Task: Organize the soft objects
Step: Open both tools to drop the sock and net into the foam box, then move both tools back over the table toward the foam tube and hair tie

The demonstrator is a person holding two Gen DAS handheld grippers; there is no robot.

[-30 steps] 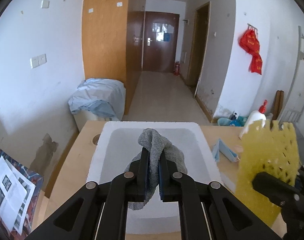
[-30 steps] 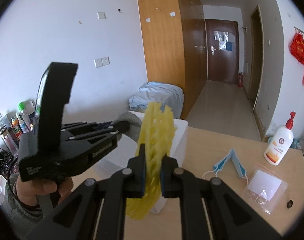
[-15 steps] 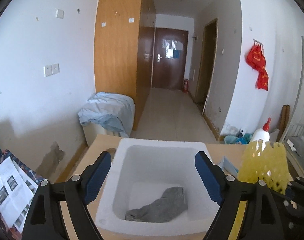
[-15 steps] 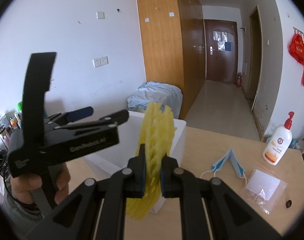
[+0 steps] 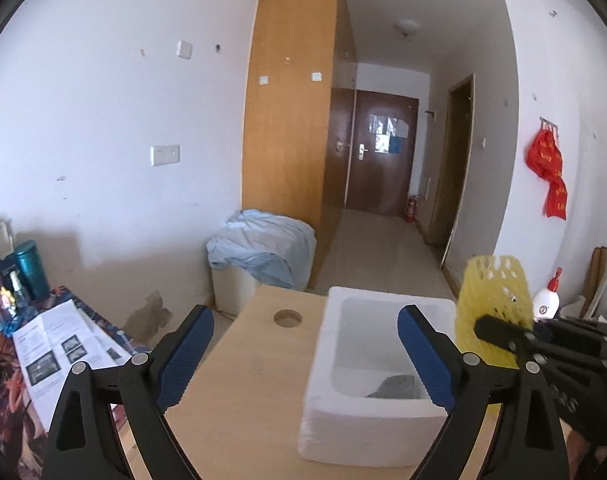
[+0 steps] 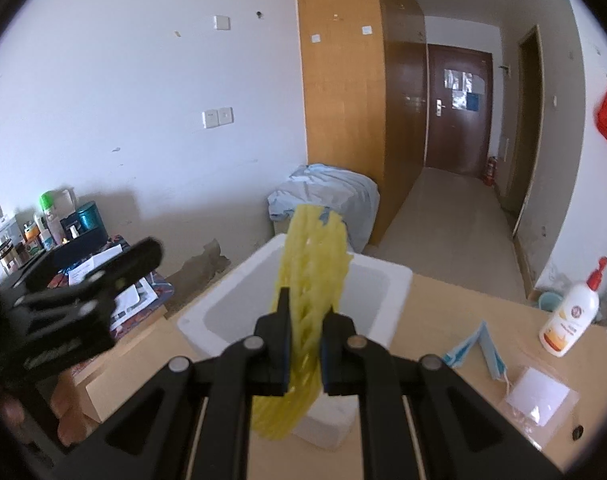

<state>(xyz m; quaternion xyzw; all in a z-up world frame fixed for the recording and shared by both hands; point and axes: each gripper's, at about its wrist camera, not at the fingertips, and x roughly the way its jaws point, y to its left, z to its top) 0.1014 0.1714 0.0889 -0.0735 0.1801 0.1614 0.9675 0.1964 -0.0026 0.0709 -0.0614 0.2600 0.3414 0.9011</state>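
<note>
A white foam box [image 5: 323, 412] stands on the wooden table [image 5: 239, 400]; it also shows in the right wrist view [image 6: 223, 308]. A grey cloth [image 5: 395, 386] lies inside it. My left gripper [image 5: 305, 360] is open and empty, above the table at the box's left side. My right gripper [image 6: 305, 352] is shut on a yellow foam net [image 6: 311, 272] and holds it upright above the box's near edge. The net also shows in the left wrist view [image 5: 493, 300], at the box's right.
A blue face mask [image 6: 477, 348], a clear plastic bag [image 6: 535, 398] and a white pump bottle [image 6: 569, 316] lie on the table at the right. A round hole [image 5: 288, 318] is in the tabletop. A side table with papers [image 5: 55, 352] and bottles stands at the left.
My left gripper opened and dropped the grey cloth into the foam box, then drew back and to the left. My right gripper moved the yellow net over the box.
</note>
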